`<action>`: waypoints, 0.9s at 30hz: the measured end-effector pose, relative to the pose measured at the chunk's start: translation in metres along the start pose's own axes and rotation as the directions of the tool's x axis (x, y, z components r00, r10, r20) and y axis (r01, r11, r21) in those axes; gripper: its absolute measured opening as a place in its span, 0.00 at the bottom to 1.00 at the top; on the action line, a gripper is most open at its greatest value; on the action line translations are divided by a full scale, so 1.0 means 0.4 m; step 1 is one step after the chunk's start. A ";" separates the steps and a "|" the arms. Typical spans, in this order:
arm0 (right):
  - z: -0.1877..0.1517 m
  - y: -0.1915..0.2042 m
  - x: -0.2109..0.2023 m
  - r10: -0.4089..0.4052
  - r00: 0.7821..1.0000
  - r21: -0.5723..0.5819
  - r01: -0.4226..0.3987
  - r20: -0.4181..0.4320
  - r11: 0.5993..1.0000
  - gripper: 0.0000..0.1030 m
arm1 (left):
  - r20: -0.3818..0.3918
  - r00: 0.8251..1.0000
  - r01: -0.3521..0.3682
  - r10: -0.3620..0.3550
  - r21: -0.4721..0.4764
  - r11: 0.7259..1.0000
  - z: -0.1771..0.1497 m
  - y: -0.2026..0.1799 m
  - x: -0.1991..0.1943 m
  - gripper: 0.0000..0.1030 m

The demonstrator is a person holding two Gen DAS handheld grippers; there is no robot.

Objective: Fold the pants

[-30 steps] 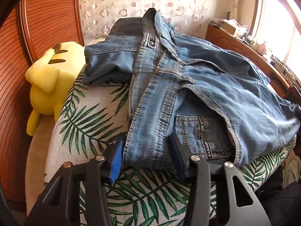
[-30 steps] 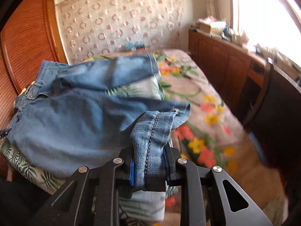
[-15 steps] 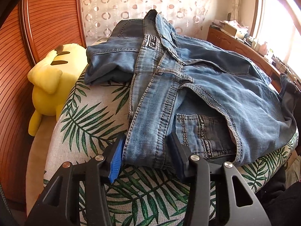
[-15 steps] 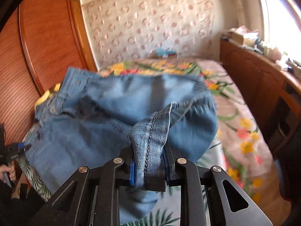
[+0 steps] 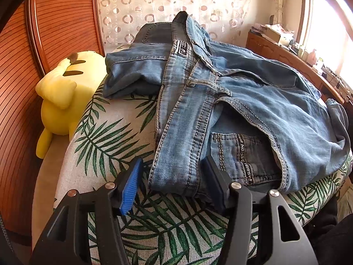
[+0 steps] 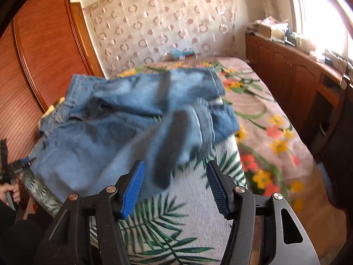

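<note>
Jeans (image 5: 231, 110) lie bunched on leaf-print cushion (image 5: 110, 137) (both grippers open).

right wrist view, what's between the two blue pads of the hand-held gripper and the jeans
In the right wrist view the open right hand-held gripper has a blurred, dangling jeans leg hem just ahead of its gap; behind that lies only the palm-leaf print cover.
</note>
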State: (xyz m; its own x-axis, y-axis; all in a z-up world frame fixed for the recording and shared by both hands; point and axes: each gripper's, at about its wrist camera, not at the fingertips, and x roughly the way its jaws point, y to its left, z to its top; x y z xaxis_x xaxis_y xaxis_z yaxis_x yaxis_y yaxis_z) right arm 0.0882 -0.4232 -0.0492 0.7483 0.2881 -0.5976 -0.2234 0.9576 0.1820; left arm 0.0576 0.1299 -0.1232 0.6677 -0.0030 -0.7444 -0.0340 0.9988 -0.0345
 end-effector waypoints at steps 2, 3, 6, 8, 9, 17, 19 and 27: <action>-0.010 -0.008 0.005 0.006 1.000 0.022 -0.006 0.001 1.000 0.58 | 0.000 1.000 0.002 -0.002 0.001 1.000 -0.001 0.001 -0.001 0.55; -0.007 -0.007 0.009 0.013 1.000 0.036 -0.013 0.004 0.999 0.58 | 0.000 1.000 0.005 -0.005 0.001 1.000 -0.001 0.001 -0.002 0.55; 0.023 -0.014 0.018 0.012 1.000 0.051 -0.013 0.019 0.999 0.58 | -0.013 0.999 0.039 -0.039 -0.003 0.999 0.005 -0.002 -0.008 0.41; 0.037 -0.015 0.030 0.008 1.000 0.061 -0.009 0.023 0.998 0.58 | -0.009 0.999 0.043 -0.043 0.011 0.999 0.008 -0.009 -0.016 0.31; 0.038 -0.021 0.033 0.005 1.000 0.073 -0.006 0.018 0.997 0.58 | -0.005 0.999 0.047 -0.047 0.011 0.999 0.008 -0.011 -0.021 0.29; 0.039 0.022 0.030 -0.005 1.000 0.066 0.004 0.012 0.998 0.20 | 0.075 0.996 0.054 -0.057 0.034 0.998 0.017 -0.045 -0.100 0.15; 0.047 0.030 0.000 -0.011 0.999 0.062 0.008 0.040 0.998 0.16 | 0.115 0.992 0.051 -0.056 0.042 0.998 0.027 -0.056 -0.137 0.15; 0.121 0.072 -0.158 -0.063 0.982 0.015 0.061 0.176 0.998 0.08 | 0.225 0.974 0.027 -0.036 0.046 0.999 0.064 -0.058 -0.256 0.14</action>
State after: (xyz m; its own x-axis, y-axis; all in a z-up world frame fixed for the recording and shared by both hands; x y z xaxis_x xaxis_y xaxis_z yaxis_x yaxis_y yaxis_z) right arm 0.0648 -0.4139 0.0316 0.8592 0.2226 -0.4608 -0.1678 0.9732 0.1572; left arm 0.0089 0.1081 -0.0293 0.8186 -0.0285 -0.5736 0.0179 0.9996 -0.0240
